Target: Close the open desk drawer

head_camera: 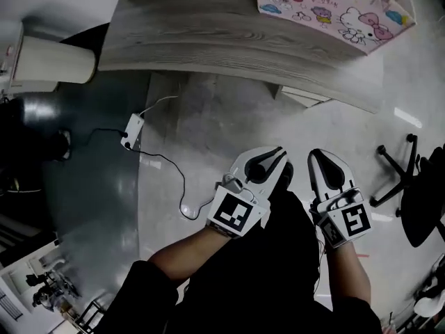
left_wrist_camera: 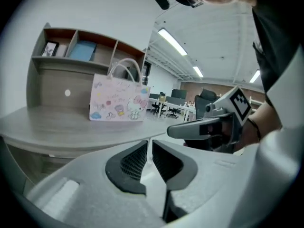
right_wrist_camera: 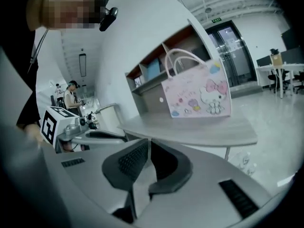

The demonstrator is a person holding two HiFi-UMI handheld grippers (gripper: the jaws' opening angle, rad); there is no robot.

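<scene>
A grey wood desk (head_camera: 208, 40) runs across the top of the head view, with a pink cartoon gift bag (head_camera: 334, 5) on it. Under its front edge a pale box-like part (head_camera: 302, 96) shows; I cannot tell whether it is the drawer. My left gripper (head_camera: 281, 152) and right gripper (head_camera: 314, 155) are held side by side close to my body, well short of the desk. In the left gripper view the left gripper (left_wrist_camera: 150, 144) has its pads almost together, nothing between them. The right gripper (right_wrist_camera: 148, 144) also looks shut and empty.
A white adapter with a trailing cable (head_camera: 132, 131) lies on the floor left of my arms. An office chair base (head_camera: 396, 165) stands at the right. A white cylinder (head_camera: 52, 61) sits at the far left. A shelf hutch (left_wrist_camera: 71, 49) rises behind the bag.
</scene>
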